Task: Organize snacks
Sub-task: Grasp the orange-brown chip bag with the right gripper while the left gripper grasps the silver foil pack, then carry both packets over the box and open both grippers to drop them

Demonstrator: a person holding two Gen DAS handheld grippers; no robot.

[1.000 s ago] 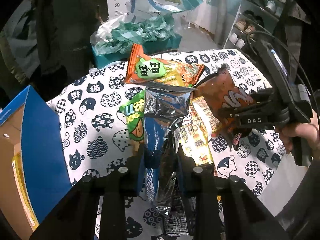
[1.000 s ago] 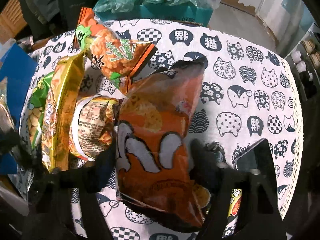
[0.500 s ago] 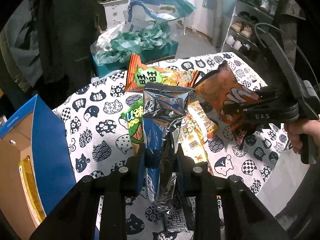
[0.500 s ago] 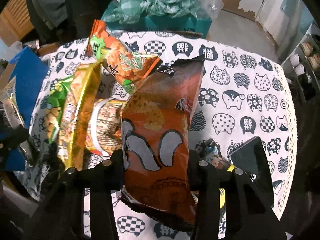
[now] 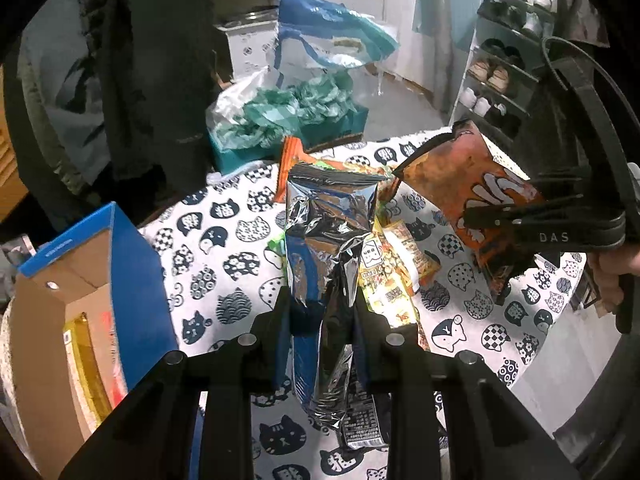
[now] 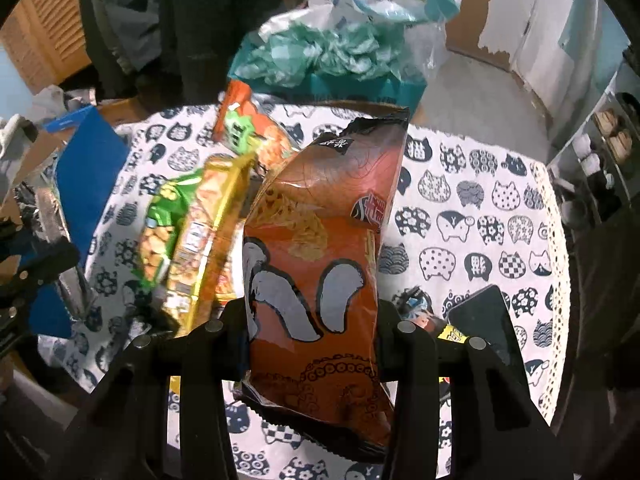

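Left wrist view: the left gripper [image 5: 322,312] is clenched on a silver foil snack bag [image 5: 330,240], held upright above the table; the bag's lower end hangs below the fingers, and its crinkled reflective face makes the print hard to read, apart from a blue patch on its left side. Snacks lying behind it on the cat-print tablecloth [image 5: 224,248] are largely hidden, so only edges of a yellow packet [image 5: 394,276] and an orange-green bag [image 5: 292,160] show. At the table's left edge stands an open blue cardboard box [image 5: 132,264], cut off by the frame; inside it a gold-edged packet [image 5: 86,360] stands on end, its label not legible. Toward the table's right side the right gripper [image 5: 496,216] is seen side-on, grasping an orange chip bag [image 5: 464,176] raised clear of the cloth. Beyond the far edge a teal bin [image 5: 288,128] holds crumpled green plastic.

Right wrist view: the right gripper [image 6: 312,320] is closed on the orange chip bag [image 6: 316,240], which is glossy, with grey shapes outlined in black and a dark top seal; its bottom edge runs below the fingers. The bag covers the middle of the snack pile; a green peanut bag [image 6: 160,220] and the yellow packet [image 6: 208,232] protrude at its left. A dark phone [image 6: 488,328] lies near the table's right edge, partly cut off by the gripper.
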